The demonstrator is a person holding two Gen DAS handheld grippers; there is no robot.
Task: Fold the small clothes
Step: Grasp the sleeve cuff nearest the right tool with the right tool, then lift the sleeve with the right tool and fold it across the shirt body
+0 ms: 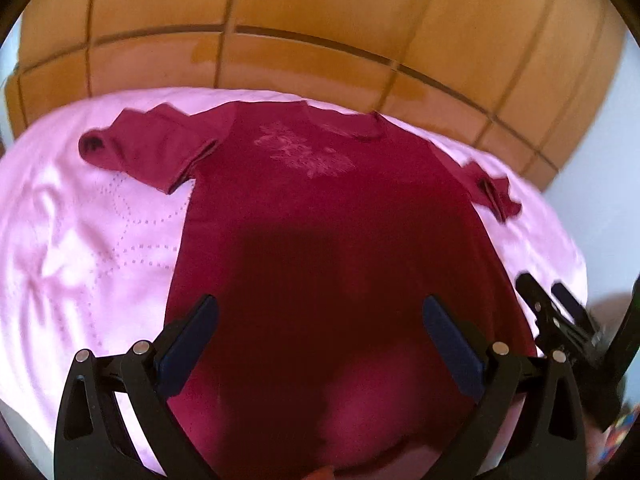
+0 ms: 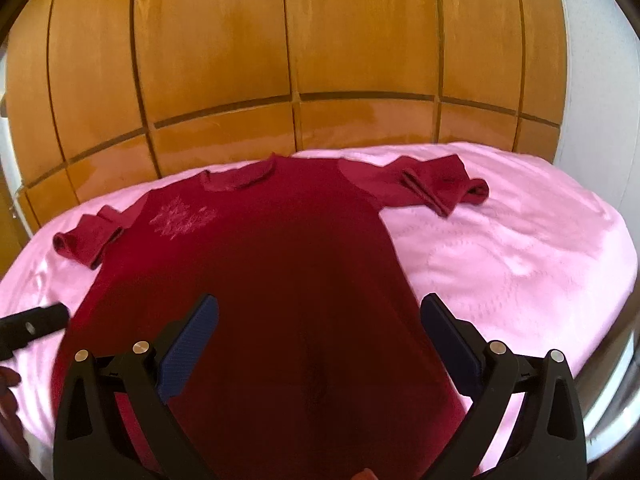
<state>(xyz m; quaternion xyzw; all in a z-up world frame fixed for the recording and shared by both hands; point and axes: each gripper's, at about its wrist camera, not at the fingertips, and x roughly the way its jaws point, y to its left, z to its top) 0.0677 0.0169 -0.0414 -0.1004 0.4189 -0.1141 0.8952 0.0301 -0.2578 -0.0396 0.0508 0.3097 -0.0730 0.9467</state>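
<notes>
- Wardrobe [image 2: 280,60]: wood panels, behind the bed.
- Bed [image 1: 80,240]: pink quilted cover, under the shirt.
- Shirt [image 1: 320,220]: dark red, flat on the bed, neck toward the wardrobe, pale print [image 1: 306,150] on the chest. Both sleeves [image 1: 136,148] bunched and folded at the sides.
- Left gripper [image 1: 320,316]: jaws spread wide, over the lower shirt, nothing gripped.
- Right gripper [image 2: 320,314]: jaws spread wide, over the lower shirt, nothing gripped; also seen blurred at the right edge of the left view.
</notes>
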